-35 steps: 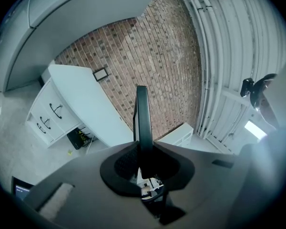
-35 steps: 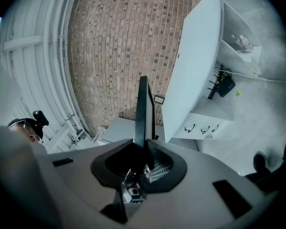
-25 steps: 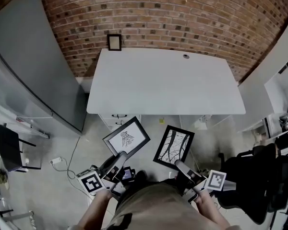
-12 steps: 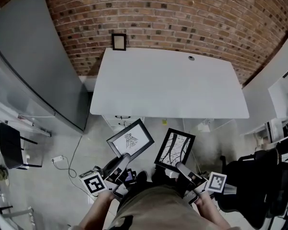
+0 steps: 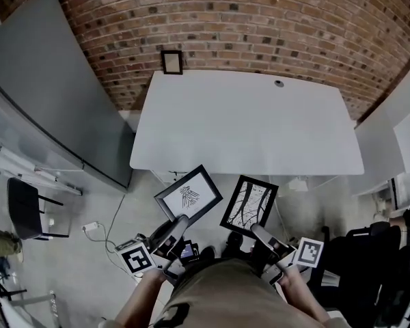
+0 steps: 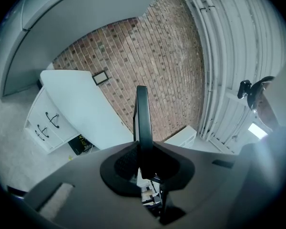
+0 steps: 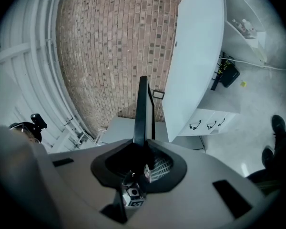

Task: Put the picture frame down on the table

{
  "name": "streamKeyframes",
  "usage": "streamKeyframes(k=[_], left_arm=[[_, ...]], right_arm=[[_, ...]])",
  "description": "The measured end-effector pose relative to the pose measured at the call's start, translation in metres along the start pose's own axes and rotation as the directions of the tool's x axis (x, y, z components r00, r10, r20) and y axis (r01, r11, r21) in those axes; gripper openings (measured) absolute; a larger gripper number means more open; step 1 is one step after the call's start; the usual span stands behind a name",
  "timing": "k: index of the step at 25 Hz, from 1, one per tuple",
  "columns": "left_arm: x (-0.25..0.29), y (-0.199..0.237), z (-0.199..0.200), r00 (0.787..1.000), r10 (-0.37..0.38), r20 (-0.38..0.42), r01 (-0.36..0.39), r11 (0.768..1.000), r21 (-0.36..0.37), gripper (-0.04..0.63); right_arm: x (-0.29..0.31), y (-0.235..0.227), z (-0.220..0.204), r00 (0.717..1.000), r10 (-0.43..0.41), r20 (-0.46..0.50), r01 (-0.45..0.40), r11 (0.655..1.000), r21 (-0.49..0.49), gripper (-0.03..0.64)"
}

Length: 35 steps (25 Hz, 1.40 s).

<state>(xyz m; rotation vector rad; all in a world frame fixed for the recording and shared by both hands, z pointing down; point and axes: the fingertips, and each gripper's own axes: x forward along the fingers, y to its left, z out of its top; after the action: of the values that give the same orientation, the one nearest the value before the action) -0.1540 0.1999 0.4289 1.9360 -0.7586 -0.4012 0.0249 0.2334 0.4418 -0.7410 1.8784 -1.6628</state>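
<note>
Left tool [image 5: 178, 220] in the head view is clamped on the near corner of the left frame [image 5: 189, 194], a black-edged print held above the floor [image 5: 123, 210], on the near side of the desk [image 5: 246, 125]. The right tool [image 5: 255, 229] grips the near edge of the right frame [image 5: 249, 206] just to the right. The two frames are apart and neither touches the white desk. The desk stands against the brick wall [image 5: 225, 19], and a small frame [image 5: 171, 61] sits at the wall by its far left corner.

The left gripper view shows the jaws pinched on the left frame [image 6: 142, 116], which is seen edge-on and upright. The desk [image 6: 81, 101] and its drawers [image 6: 44, 125] are beyond it to the left.

The right gripper view shows the jaws closed on the right frame [image 7: 143, 109], also edge-on. The desk [image 7: 198, 56] lies to the right, and a shoe [image 7: 278, 126] is on the floor.
</note>
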Motion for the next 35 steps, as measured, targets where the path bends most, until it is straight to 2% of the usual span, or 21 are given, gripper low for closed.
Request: streamKeyframes(k=[10, 24, 35], left_arm=[[0.061, -0.018, 0.02, 1.0, 0.021, 0.014, -0.022, 0.998, 0.055, 0.043], [0.126, -0.026, 0.02, 0.996, 0.076, 0.048, -0.08, 0.993, 0.082, 0.043], [0.151, -0.036, 0.022, 0.993, 0.105, 0.052, -0.11, 0.987, 0.114, 0.043]], right_arm=[[0.009, 0.003, 0.067, 0.998, 0.053, -0.02, -0.052, 0.999, 0.009, 0.057], [-0.006, -0.01, 0.136, 0.996, 0.084, -0.036, -0.082, 0.995, 0.054, 0.057], [-0.012, -0.021, 0.157, 0.993, 0.1, -0.065, -0.093, 0.991, 0.091, 0.057]])
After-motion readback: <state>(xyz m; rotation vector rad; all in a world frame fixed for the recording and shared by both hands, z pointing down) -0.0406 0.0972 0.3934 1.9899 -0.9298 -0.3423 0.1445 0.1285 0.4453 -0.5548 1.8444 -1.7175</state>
